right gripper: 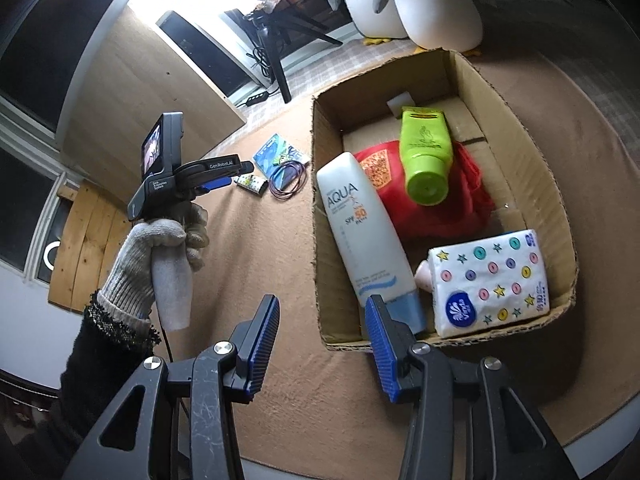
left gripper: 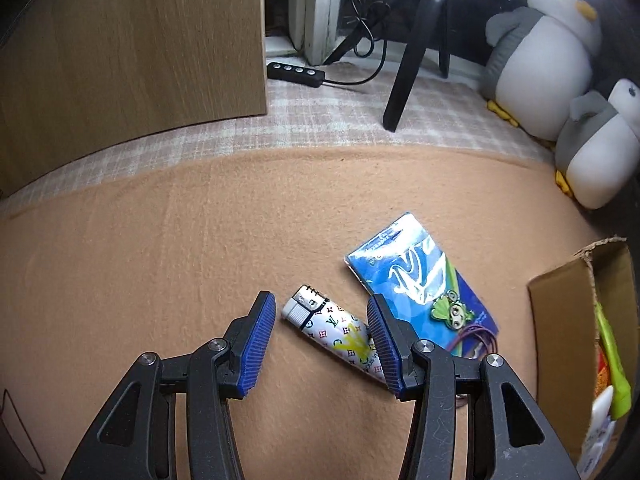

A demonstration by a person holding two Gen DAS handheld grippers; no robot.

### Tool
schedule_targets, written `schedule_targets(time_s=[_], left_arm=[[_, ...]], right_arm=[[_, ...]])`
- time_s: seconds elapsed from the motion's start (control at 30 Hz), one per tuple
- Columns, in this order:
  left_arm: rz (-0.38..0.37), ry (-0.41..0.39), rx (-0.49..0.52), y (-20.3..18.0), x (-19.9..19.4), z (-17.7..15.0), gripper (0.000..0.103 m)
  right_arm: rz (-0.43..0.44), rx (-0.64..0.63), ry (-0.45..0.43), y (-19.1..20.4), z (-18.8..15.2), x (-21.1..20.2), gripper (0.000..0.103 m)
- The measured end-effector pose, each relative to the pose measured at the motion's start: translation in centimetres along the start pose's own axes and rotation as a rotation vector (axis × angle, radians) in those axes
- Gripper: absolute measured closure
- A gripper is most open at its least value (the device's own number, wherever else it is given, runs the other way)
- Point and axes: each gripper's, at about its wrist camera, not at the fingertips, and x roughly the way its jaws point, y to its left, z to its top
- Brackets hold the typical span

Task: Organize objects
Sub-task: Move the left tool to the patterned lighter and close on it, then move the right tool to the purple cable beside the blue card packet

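Lighter [left gripper: 332, 330] on tan tabletop [left gripper: 160, 240], near blue packet [left gripper: 416, 280], between half-open empty left gripper [left gripper: 322, 346] fingers. Light, stiff, smooth; likely slippery, grasp mid-body. Right gripper [right gripper: 324, 348] half-open, empty, near box [right gripper: 320, 240].

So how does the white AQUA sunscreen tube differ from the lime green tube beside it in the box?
The white AQUA sunscreen tube is long and slim with a pale blue cap; the lime green tube is shorter and stubbier, cap the same green. The AQUA tube lies along the cardboard box's left wall, while the green tube rests on the red cloth item further back. Both are squeeze tubes, already boxed, caps toward the right gripper.
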Motion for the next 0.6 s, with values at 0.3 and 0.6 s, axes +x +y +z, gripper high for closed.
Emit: schedule_targets(time_s=[0.3, 0.6], left_arm=[[0.006, -0.006, 0.032, 0.3, 0.0, -1.2, 0.062], [-0.034, -0.033, 0.074, 1.6, -2.7, -6.4, 0.071]], right_arm=[[0.001, -0.003, 0.016, 0.6, 0.1, 0.5, 0.062], [0.013, -0.043, 0.023, 2.5, 0.8, 1.4, 0.062]])
